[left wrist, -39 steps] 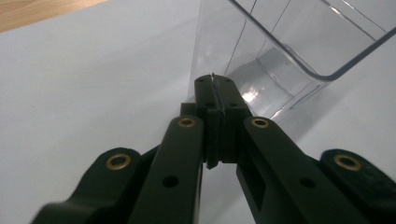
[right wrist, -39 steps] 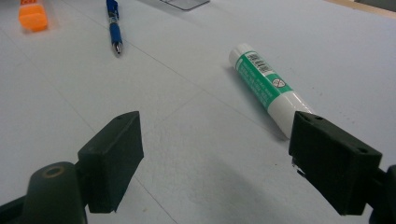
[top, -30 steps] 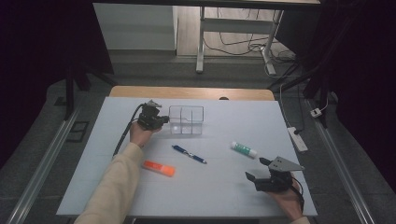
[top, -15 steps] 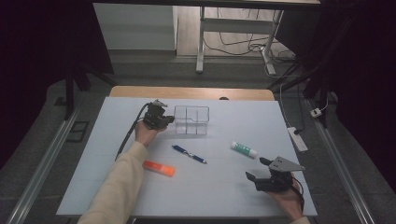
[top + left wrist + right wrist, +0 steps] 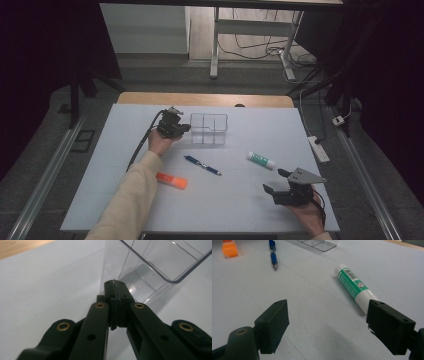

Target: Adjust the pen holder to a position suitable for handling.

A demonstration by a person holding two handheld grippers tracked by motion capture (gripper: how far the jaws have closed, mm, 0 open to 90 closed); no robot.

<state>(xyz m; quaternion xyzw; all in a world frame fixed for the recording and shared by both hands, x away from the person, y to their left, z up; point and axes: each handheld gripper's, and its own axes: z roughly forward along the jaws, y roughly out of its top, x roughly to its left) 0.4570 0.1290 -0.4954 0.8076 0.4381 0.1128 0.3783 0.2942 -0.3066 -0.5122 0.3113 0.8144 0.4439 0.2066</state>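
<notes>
Clear organizer wall [image 5: 113,263] between closed fingers [image 5: 110,293]

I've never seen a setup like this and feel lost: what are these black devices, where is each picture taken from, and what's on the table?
A person holds a hand-operated gripper in each hand; there is no robot arm. The high view looks down on the table. The other two pictures come from cameras riding on the grippers, looking along their black jaws. The left gripper has its jaws shut on the thin wall of a clear plastic organizer. The right gripper rests with its jaws open, holding nothing. On the white surface lie an orange highlighter, a blue pen and a green-and-white glue stick.
</notes>
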